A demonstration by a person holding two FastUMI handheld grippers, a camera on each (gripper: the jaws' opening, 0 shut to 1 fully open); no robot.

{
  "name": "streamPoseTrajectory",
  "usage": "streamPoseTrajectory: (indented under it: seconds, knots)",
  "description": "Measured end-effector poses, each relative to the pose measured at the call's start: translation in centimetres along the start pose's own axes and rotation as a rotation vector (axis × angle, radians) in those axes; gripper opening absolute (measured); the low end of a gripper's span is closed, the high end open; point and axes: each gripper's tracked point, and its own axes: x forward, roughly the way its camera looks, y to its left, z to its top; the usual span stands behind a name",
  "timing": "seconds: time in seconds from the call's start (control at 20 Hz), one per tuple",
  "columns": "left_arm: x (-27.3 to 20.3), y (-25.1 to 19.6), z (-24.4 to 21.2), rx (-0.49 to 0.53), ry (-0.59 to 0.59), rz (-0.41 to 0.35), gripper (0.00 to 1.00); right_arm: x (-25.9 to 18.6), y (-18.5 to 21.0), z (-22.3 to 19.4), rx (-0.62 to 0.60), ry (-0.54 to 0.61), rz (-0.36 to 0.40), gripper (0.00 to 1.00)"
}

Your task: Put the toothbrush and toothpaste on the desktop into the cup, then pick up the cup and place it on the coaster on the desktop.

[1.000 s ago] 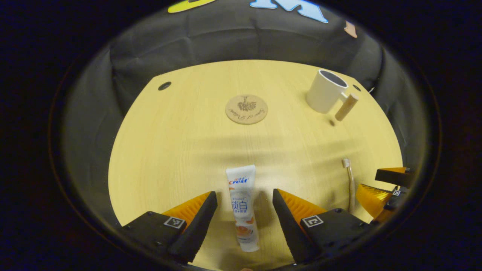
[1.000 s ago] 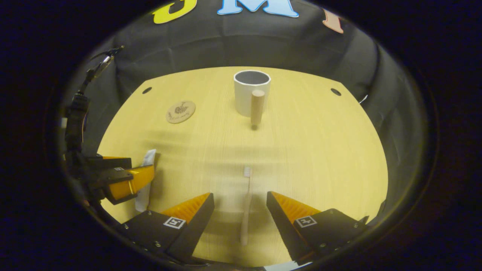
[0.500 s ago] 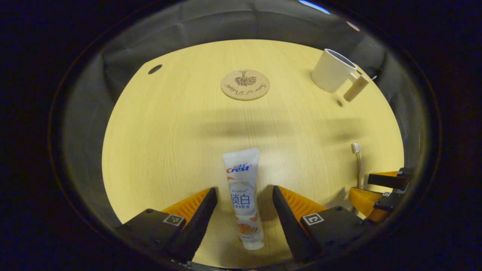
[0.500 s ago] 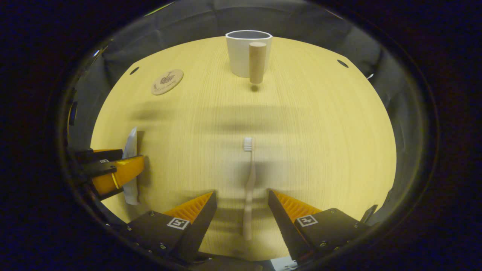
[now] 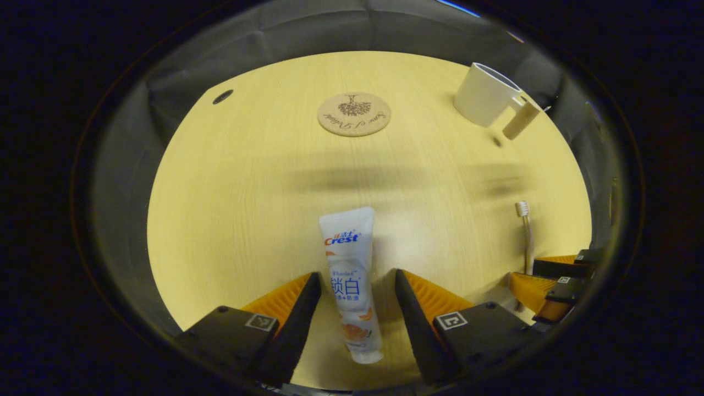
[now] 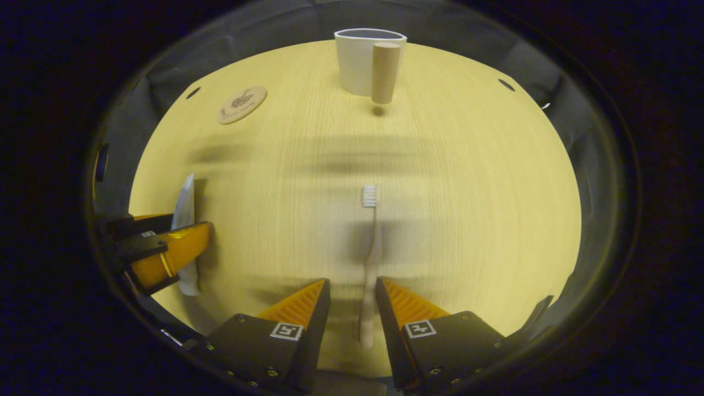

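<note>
My right hand-held gripper (image 6: pixel 352 294) is low over the worktop (image 6: pixel 467 181) with its fingers drawn narrow on either side of the toothbrush (image 6: pixel 370 258); I cannot tell whether they press the handle yet. The brush lies flat with its long axis running straight ahead along my fingers, bristle head away from me, tail end between the fingers. My left hand-held gripper (image 5: pixel 357 286) stands wider, straddling the toothpaste (image 5: pixel 350 275), which also lies flat pointing forward, slightly tilted, cap end nearest me, with clear gaps to both fingers. The cup (image 6: pixel 363 63) stands upright at the far edge, straight ahead of my right hand, its wooden handle facing me; from the left it sits far off to the right. So I judge the right hand has the straighter run to the cup, and the brush should go first once gripped. The coaster (image 5: pixel 354 114) lies bare, ahead of my left hand, well apart from the cup.
</note>
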Motion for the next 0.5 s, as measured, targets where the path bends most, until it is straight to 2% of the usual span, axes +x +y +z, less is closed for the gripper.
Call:
streamPoseTrajectory:
  seconds: [0.05,0.1,0.15,0.2,0.25,0.3,0.35,0.4,0.5]
  knots:
    - [-0.1,0.0,0.0,0.0,-0.004,0.001,0.85,0.4,-0.8,0.1,0.021,-0.011,-0.035,0.49]
    - [0.0,0.1,-0.1,-0.005,-0.005,0.002,0.8,0.0,-0.7,0.0,0.033,0.005,-0.018,0.34]
    - [-0.1,0.2,0.0,-0.007,-0.005,0.003,0.68,-0.4,-0.9,-0.2,0.037,0.015,-0.015,0.24]
    - [-0.1,0.2,0.0,-0.015,-0.007,0.002,0.56,0.0,-1.1,0.3,0.05,-0.005,-0.019,0.24]
    - [-0.1,0.2,-0.1,-0.01,-0.004,0.002,0.44,0.3,-1.0,0.1,0.045,0.001,-0.011,0.12]
    - [-0.1,0.1,-0.1,0.004,-0.003,-0.001,0.39,-0.2,-1.0,-0.1,0.044,0.011,-0.006,0.12]
    - [-0.1,0.1,-0.1,0.0,-0.004,0.0,0.44,-0.9,-1.1,0.2,0.052,-0.007,0.003,0.13]
    - [-0.1,0.0,0.0,0.003,-0.006,0.0,0.39,-0.2,-1.1,-0.1,0.045,0.006,0.007,0.1]
    - [-0.2,0.0,0.0,-0.004,-0.011,-0.002,0.39,-0.1,-1.1,0.0,0.042,0.0,0.014,0.1]
